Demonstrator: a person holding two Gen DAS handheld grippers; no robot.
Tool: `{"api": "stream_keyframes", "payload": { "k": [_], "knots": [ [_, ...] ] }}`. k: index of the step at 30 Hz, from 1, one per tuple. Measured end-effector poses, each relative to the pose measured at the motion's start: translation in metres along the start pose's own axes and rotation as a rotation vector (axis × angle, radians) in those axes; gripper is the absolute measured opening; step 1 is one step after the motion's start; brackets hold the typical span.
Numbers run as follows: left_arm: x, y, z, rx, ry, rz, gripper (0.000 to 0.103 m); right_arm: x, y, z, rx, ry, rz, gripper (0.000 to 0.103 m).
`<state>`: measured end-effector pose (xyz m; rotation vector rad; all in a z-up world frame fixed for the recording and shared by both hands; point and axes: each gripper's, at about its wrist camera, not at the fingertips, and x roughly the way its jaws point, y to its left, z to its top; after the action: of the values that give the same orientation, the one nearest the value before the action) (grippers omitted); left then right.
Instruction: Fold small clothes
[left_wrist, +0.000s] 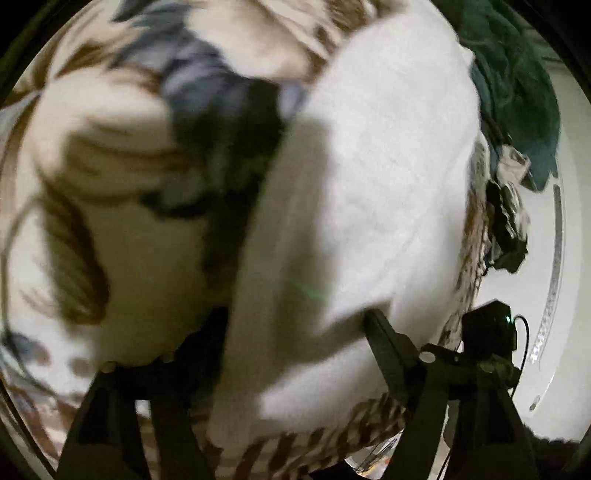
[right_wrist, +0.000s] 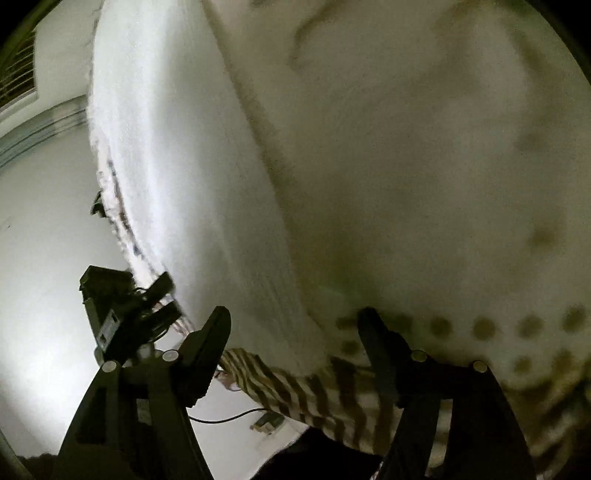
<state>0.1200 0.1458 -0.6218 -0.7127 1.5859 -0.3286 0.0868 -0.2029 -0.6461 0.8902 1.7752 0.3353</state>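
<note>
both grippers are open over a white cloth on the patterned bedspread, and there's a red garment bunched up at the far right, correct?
Not quite: that bunched garment is dark green, not red, as the left wrist view shows. The rest holds: the left gripper and right gripper are open over the white cloth on the patterned bedspread.

White cloth (right_wrist: 177, 177) — between parted right gripper (right_wrist: 295, 321).

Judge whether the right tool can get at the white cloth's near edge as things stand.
Probably yes: the right tool is open, the white cloth lies just ahead between its fingers, and nothing blocks it.
</note>
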Motion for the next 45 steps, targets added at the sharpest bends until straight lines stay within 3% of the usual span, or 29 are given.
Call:
{"api": "stream_keyframes", "payload": {
  "k": [4, 5, 6, 7, 8, 13, 19, 23, 25, 32, 35, 38, 41, 42, 43, 44, 45],
  "knots": [
    [0.004, -0.013, -0.005, 0.023, 0.008, 0.001, 0.075, 0.023, 0.005, 0.004, -0.017, 0.005, 0.080, 0.072],
    [0.013, -0.025, -0.007, 0.028, 0.005, 0.000, 0.075, 0.030, 0.007, 0.002, -0.009, 0.003, 0.091, 0.062],
    [0.013, -0.028, -0.010, 0.039, 0.004, 0.004, 0.069, 0.033, 0.009, 0.003, -0.003, -0.002, 0.088, 0.041],
    [0.013, -0.030, -0.014, 0.046, -0.001, 0.019, 0.055, 0.036, 0.009, 0.002, 0.004, -0.002, 0.087, 0.030],
    [0.011, -0.026, -0.018, 0.046, 0.002, 0.027, 0.018, 0.037, 0.009, 0.001, 0.008, -0.008, 0.093, 0.020],
    [-0.010, -0.047, -0.026, 0.009, -0.100, 0.010, 0.015, 0.017, 0.025, -0.009, -0.004, -0.088, 0.082, 0.017],
    [-0.055, -0.089, -0.020, 0.035, -0.183, -0.038, 0.014, -0.035, 0.087, -0.020, -0.125, -0.177, 0.041, 0.016],
    [-0.085, -0.116, 0.016, 0.070, -0.227, -0.098, 0.014, -0.075, 0.128, -0.010, -0.191, -0.243, 0.031, 0.016],
    [-0.096, -0.136, 0.056, 0.081, -0.260, -0.139, 0.014, -0.097, 0.155, 0.013, -0.231, -0.284, 0.015, 0.016],
    [-0.101, -0.190, 0.209, 0.114, -0.309, -0.172, 0.014, -0.169, 0.238, 0.149, -0.327, -0.464, -0.050, 0.016],
    [-0.082, -0.198, 0.276, 0.116, -0.293, -0.161, 0.014, -0.185, 0.265, 0.221, -0.307, -0.516, -0.080, 0.016],
    [-0.055, -0.197, 0.332, 0.081, -0.223, -0.153, 0.017, -0.197, 0.276, 0.285, -0.263, -0.535, -0.095, 0.016],
    [-0.048, -0.184, 0.365, -0.002, -0.214, -0.238, 0.036, -0.190, 0.280, 0.335, -0.229, -0.512, -0.087, 0.021],
    [-0.053, -0.176, 0.371, -0.024, -0.241, -0.295, 0.064, -0.189, 0.279, 0.344, -0.229, -0.506, -0.094, 0.027],
    [-0.058, -0.171, 0.372, -0.037, -0.264, -0.329, 0.074, -0.186, 0.276, 0.345, -0.237, -0.501, -0.106, 0.030],
    [-0.066, -0.160, 0.372, -0.068, -0.307, -0.377, 0.074, -0.187, 0.276, 0.348, -0.245, -0.504, -0.127, 0.040],
    [-0.070, -0.154, 0.372, -0.086, -0.317, -0.385, 0.074, -0.190, 0.275, 0.347, -0.257, -0.522, -0.141, 0.057]
  ]
}}
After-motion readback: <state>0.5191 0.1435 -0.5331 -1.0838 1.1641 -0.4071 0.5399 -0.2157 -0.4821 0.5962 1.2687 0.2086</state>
